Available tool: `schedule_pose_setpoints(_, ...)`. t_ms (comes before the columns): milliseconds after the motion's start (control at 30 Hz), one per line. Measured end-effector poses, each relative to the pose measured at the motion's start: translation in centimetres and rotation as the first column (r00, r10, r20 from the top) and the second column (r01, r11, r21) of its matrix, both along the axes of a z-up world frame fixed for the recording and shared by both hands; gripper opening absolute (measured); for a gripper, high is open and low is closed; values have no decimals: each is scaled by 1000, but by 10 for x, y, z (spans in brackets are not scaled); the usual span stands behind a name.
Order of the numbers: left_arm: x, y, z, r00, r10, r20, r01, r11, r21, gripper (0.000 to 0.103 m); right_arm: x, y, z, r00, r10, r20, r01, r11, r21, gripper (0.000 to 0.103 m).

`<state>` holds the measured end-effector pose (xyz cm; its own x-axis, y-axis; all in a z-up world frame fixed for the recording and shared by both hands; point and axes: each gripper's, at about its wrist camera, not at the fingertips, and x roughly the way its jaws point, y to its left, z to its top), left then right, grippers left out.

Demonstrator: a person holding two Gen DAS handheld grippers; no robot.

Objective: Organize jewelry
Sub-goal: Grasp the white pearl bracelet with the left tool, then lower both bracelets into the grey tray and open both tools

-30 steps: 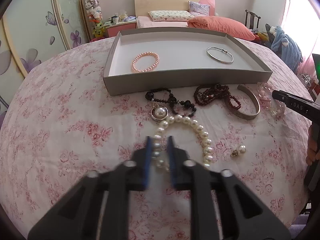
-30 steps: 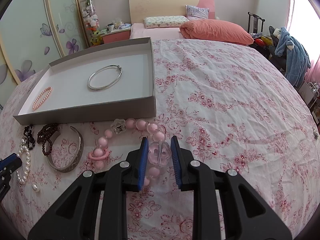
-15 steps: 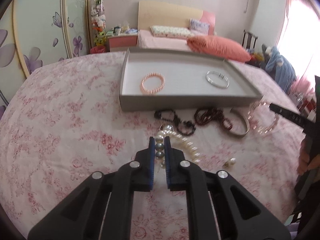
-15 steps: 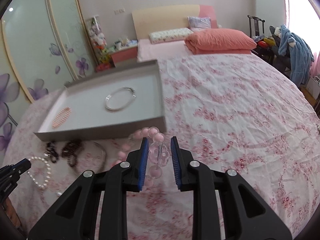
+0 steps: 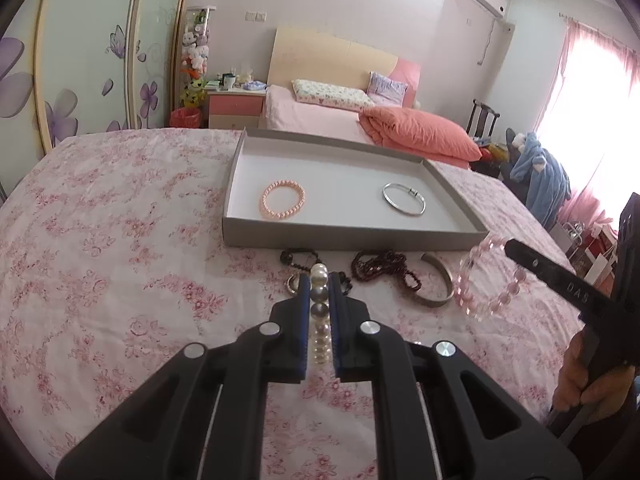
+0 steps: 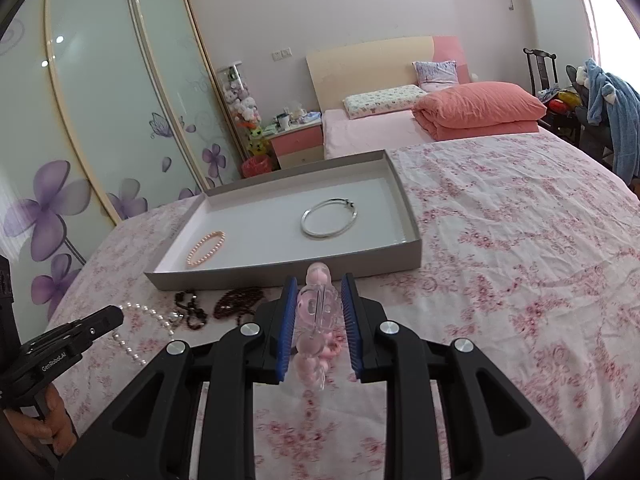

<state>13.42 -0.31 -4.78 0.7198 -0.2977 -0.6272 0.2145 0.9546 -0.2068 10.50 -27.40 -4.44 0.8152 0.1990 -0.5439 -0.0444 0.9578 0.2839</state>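
My left gripper is shut on a white pearl necklace, whose strand hangs above the flowered bedspread. My right gripper is shut on a pink crystal bead bracelet; in the left wrist view the bracelet dangles as a loop from its tip. Ahead lies a shallow grey tray holding a pink pearl bracelet and a silver bangle.
In front of the tray, a black bead necklace, a dark red bead strand and a silver cuff lie on the bedspread. A hand holds the right tool. Bed, wardrobe and chair stand behind.
Both grippers have risen and tilted up, lifting the pearl necklace and the pink bracelet off the bedspread. The tray's contents have not moved.
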Motion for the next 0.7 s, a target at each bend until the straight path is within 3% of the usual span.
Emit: schedule_pose_setpoints(700, -14, -5, 23, 985, 94, 146, -100, 994, 35, 10, -16, 37, 16, 994, 14, 111, -2, 994, -110, 24)
